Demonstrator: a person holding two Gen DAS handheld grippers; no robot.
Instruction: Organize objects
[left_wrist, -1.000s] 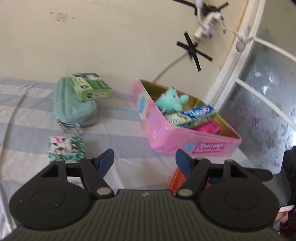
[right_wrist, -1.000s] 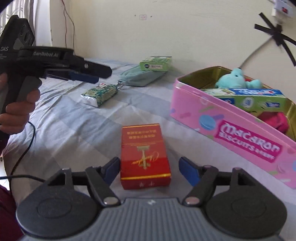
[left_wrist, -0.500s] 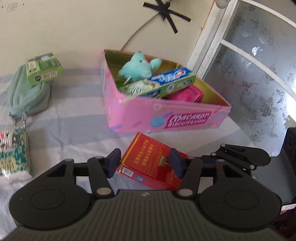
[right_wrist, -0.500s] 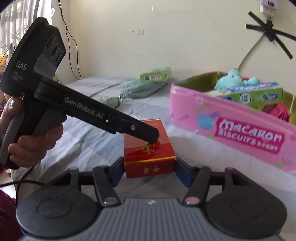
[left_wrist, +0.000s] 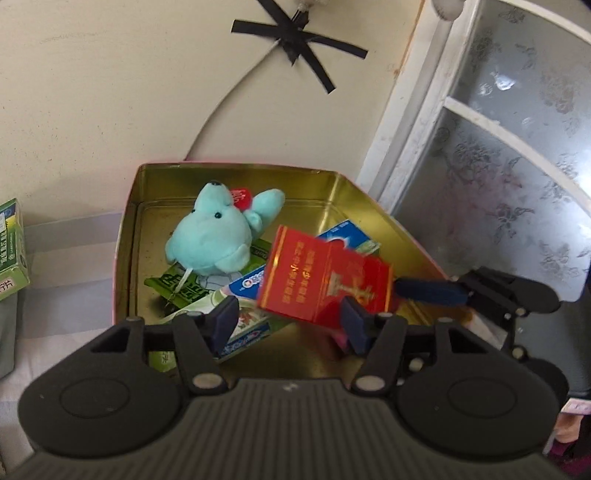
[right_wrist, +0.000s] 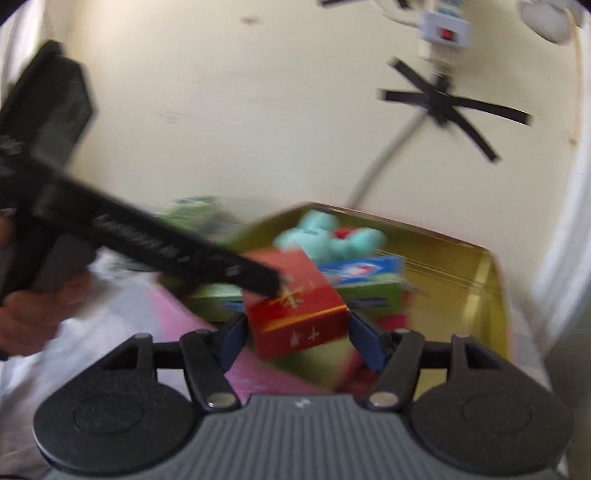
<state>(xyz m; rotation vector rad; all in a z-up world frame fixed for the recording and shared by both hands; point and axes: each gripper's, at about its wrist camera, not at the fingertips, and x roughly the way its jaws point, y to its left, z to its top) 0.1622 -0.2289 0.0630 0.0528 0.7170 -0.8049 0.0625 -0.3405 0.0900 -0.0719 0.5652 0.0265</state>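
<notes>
The red box (right_wrist: 297, 312) is off the bedding and held over the open pink tin (left_wrist: 127, 236), sitting between the two blue pads of the right gripper (right_wrist: 295, 339), whose jaws are pressed in on the box's two side faces; its short gold-edged end faces that gripper's camera and its long axis runs straight away from it, forward along the fingers and tilted a little upward. In the left wrist view the same red box (left_wrist: 325, 275) hangs above the tin's contents with the right gripper's blue finger (left_wrist: 428, 291) reaching in from the right-hand side. The left gripper (left_wrist: 288, 323) is spread with nothing between its pads, poised just beside and below the box; one fingertip appears to overlap the box's top face in the right wrist view, though motion blur leaves contact uncertain. So the right hand is plainly the nearer one, already carrying the box, and the coming move likely turns on lowering it lengthwise into the tin. Below lie a teal plush toy (left_wrist: 218, 234), a blue toothpaste carton (left_wrist: 255, 280) and green packets (left_wrist: 184, 288), leaving bare gold floor mostly toward the near wall. A green box (left_wrist: 11, 251) rests outside, left of the tin
</notes>
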